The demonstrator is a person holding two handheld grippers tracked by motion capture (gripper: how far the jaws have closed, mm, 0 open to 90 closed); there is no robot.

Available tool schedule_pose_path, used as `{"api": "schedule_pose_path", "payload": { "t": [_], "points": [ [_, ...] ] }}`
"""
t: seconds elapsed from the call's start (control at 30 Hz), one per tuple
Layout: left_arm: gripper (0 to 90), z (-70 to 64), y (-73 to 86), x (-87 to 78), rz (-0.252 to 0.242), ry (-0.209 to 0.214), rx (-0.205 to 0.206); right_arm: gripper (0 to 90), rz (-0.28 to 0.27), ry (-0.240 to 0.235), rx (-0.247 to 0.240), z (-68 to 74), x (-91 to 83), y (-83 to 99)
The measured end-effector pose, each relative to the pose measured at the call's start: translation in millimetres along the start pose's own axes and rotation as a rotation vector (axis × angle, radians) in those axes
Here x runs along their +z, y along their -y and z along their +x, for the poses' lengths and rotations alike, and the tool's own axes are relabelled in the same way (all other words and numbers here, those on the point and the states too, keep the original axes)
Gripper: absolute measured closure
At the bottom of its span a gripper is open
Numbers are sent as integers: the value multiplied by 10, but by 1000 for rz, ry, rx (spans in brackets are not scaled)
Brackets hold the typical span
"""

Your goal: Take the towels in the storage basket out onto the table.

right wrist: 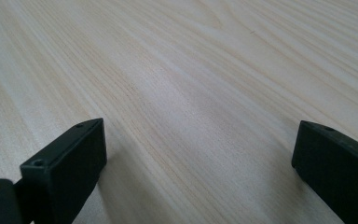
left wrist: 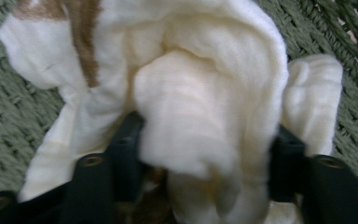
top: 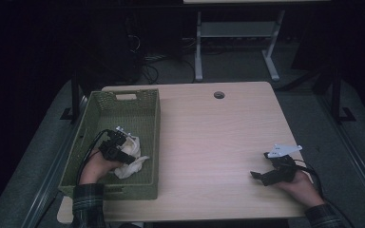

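- Left gripper (left wrist: 205,158) had its fingers (left wrist: 126,140) pinched around a bunch of cream cloth (left wrist: 205,93), which sat inside the green basket (top: 149,102), so probably grabbing it to lift out.
- Right gripper (right wrist: 198,154) was spread wide, holding nothing, just parked low over the table (right wrist: 177,56), I guess waiting its turn.
- Farther back the tabletop had a small round hole (top: 219,95).
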State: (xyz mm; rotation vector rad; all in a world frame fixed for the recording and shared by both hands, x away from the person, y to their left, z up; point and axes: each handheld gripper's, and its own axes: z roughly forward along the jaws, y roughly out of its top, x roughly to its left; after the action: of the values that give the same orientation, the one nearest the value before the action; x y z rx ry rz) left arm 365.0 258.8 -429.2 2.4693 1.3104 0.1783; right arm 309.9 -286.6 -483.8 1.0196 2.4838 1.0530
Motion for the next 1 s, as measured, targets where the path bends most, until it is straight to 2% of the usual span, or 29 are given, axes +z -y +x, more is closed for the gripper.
{"api": "schedule_pose_path", "payload": {
  "t": [0.17,0.27,0.47,0.57,0.67,0.7,0.73,0.83,1.0],
  "points": [
    [677,16,3,-72,-2,10,-2,28,0,0,-1,-1,0,0],
    [686,17,6,-99,-10,9,-2,28,1,0,-1,-1,0,0],
    [691,66,31,-242,-112,33,-41,28,1,0,-2,-2,-1,-1],
    [693,84,35,-306,-151,55,-39,28,1,0,-1,-2,-1,-1],
    [698,89,39,-391,-216,87,-44,28,1,0,0,-1,-1,-1],
    [698,88,39,-444,-255,104,-41,28,2,0,-2,-2,-1,-1],
    [699,88,39,-444,-255,104,-41,28,2,0,-2,-2,-1,-1],
    [699,82,41,-549,-326,140,-38,28,2,0,-2,-2,-1,-1],
    [700,42,24,-692,-407,170,-30,28,1,0,-2,-2,-1,-1]
  ]
}}
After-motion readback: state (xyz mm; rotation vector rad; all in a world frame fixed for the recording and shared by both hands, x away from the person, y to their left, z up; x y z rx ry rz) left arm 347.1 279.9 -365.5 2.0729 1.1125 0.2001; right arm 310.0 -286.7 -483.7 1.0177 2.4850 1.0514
